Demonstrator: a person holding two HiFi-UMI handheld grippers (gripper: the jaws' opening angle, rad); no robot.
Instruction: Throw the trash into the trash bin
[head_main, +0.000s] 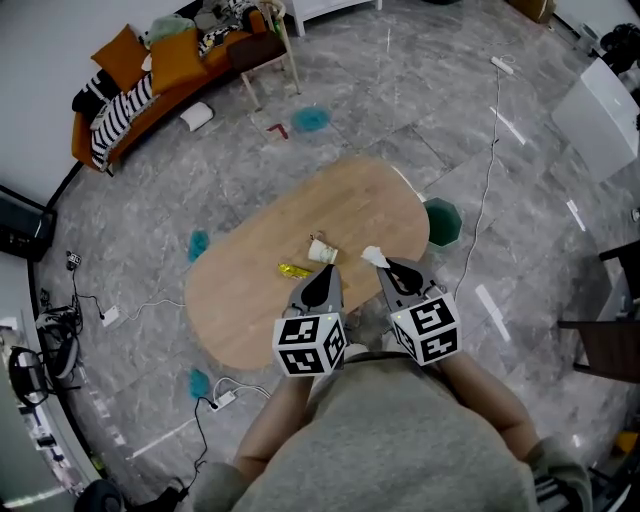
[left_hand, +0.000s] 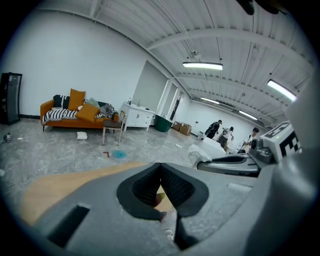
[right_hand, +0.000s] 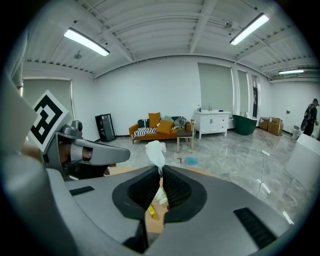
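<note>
a crumpled white tissue (right_hand: 155, 152) is the trash in hand. it sticks up from the tip of the right gripper (right_hand: 161, 172), whose jaws are clenched on its lower end only. most of the tissue stands free above the pinch. it hangs over the near right part of an oval wooden table (head_main: 250, 310).

the dark green trash bin (head_main: 441, 222) stands on the floor just beside the table's right edge, beyond the gripper, with part of it hidden under the tabletop.

the left gripper (left_hand: 160, 167) hangs alongside, jaws closed together with nothing between them. its tip is near a tipped paper cup (head_main: 322, 250) and a yellow wrapper (head_main: 294, 270) lying on the table.

likely risks, judged from this moment:
- the grip catches so little tissue that a quick swing could let it slip out onto the table or floor.
- the bin is low and partly tucked under the table, so a release from over the tabletop could miss it.
- light tissue may drift sideways as it falls.
- the left gripper could knock the cup or wrapper off the table.
- a white cable (head_main: 487, 190) trails across the floor past the bin and could catch a foot.
</note>
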